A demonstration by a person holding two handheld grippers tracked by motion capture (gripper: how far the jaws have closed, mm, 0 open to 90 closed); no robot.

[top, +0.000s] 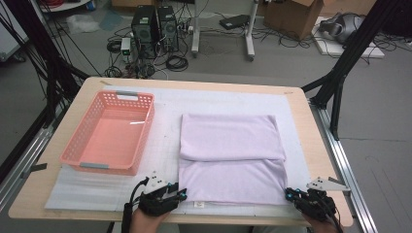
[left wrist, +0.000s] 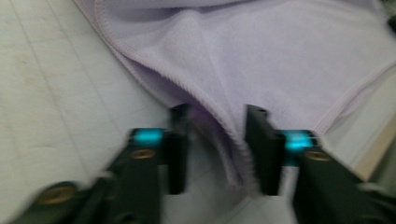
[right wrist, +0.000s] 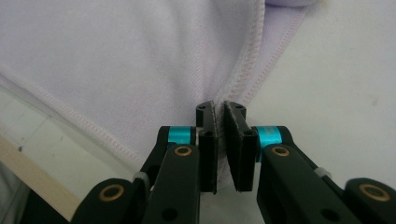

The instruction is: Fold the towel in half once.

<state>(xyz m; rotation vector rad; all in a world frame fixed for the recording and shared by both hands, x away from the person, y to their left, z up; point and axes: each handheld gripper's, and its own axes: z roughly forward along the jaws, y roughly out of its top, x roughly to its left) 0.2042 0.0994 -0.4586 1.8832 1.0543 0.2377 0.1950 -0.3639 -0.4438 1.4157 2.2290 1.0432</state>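
Note:
A lilac cloth (top: 228, 155) lies folded on the white mat, its upper layer ending in a fold line across the middle. My left gripper (top: 182, 195) is at the cloth's near left corner. In the left gripper view this gripper (left wrist: 218, 116) is open, and a raised edge of the cloth (left wrist: 261, 60) stands between its jaws. At the near right corner sits my right gripper (top: 290, 195). The right gripper view shows it (right wrist: 220, 108) shut on the stitched hem of the cloth (right wrist: 116, 60).
An empty pink plastic basket (top: 148, 124) stands on the left of the white mat (top: 165, 141). The wooden table's (top: 313, 145) near edge runs just behind both grippers. Computers, cables and boxes lie on the floor beyond the table.

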